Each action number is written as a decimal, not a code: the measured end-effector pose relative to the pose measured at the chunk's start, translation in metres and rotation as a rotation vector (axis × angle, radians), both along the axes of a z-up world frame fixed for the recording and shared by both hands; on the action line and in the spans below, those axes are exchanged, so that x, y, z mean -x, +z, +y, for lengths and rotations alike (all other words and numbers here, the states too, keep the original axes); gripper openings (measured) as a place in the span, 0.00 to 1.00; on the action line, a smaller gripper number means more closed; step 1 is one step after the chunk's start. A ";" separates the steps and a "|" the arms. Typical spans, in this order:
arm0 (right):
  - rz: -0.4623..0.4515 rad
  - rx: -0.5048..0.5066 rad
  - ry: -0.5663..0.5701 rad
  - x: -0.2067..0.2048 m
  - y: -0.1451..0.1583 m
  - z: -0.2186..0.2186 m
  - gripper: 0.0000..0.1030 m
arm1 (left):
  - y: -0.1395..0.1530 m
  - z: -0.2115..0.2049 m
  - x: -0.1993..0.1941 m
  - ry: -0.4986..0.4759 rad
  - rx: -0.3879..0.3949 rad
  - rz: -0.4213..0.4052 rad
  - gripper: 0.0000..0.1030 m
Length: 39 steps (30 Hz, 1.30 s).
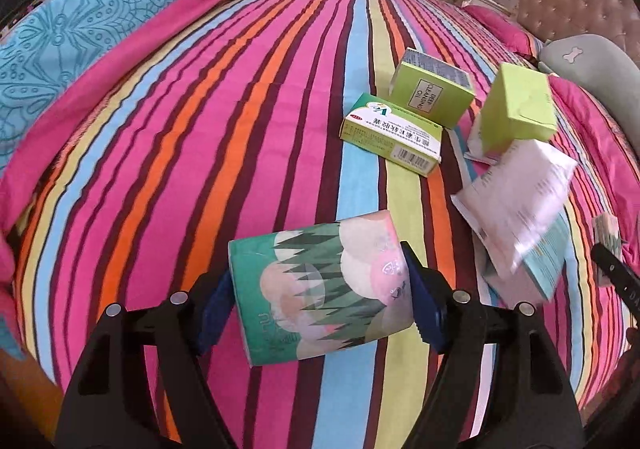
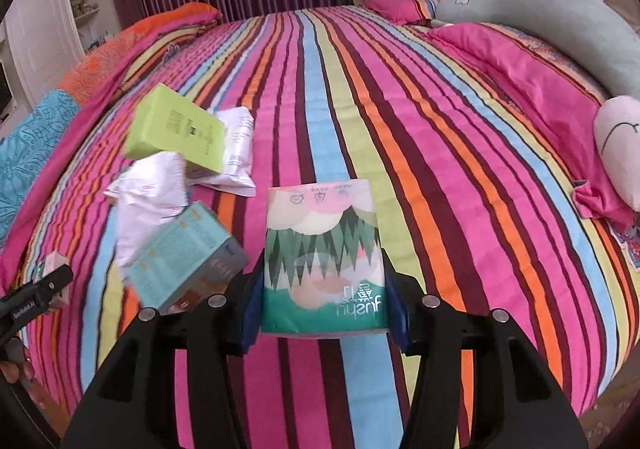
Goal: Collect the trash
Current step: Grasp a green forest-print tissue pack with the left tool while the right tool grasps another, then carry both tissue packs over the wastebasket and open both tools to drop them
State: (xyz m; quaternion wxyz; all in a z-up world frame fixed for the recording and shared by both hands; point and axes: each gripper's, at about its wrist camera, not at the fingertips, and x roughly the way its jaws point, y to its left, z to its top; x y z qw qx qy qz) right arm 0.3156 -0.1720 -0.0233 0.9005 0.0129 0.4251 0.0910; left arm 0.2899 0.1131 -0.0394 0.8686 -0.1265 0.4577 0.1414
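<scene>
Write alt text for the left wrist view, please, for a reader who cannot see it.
The left gripper is shut on a tissue pack printed with green trees, held over a striped bedspread. Beyond it, to the right, lie three green boxes, one of them labelled as cleansing oil, and a white pouch blurred by motion.

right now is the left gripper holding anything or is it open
Holding. The left gripper is shut on a tissue pack; both blue pads press its ends, lifting it above the striped bedspread.
</scene>
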 end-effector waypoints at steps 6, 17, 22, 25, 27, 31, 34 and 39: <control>-0.019 -0.015 0.002 0.029 0.013 -0.010 0.47 | 0.009 -0.006 0.032 -0.018 0.001 -0.014 0.71; -0.026 -0.025 -0.005 0.074 0.015 -0.028 0.47 | 0.018 -0.020 0.088 -0.071 0.002 -0.037 0.71; -0.028 -0.038 0.004 0.106 0.019 -0.031 0.47 | 0.020 -0.030 0.120 -0.104 0.000 -0.045 0.71; -0.028 -0.045 0.008 0.116 0.020 -0.030 0.47 | 0.019 -0.037 0.142 -0.129 -0.002 -0.046 0.71; -0.029 -0.058 0.014 0.129 0.022 -0.031 0.47 | 0.017 -0.042 0.158 -0.145 -0.007 -0.043 0.71; -0.035 -0.080 0.030 0.158 0.024 -0.033 0.47 | 0.011 -0.051 0.185 -0.164 0.001 -0.033 0.71; -0.023 -0.100 0.044 0.181 0.020 -0.032 0.47 | 0.003 -0.058 0.205 -0.177 0.008 -0.017 0.71; -0.001 -0.111 0.072 0.223 0.011 -0.028 0.47 | -0.013 -0.071 0.238 -0.212 0.010 0.014 0.71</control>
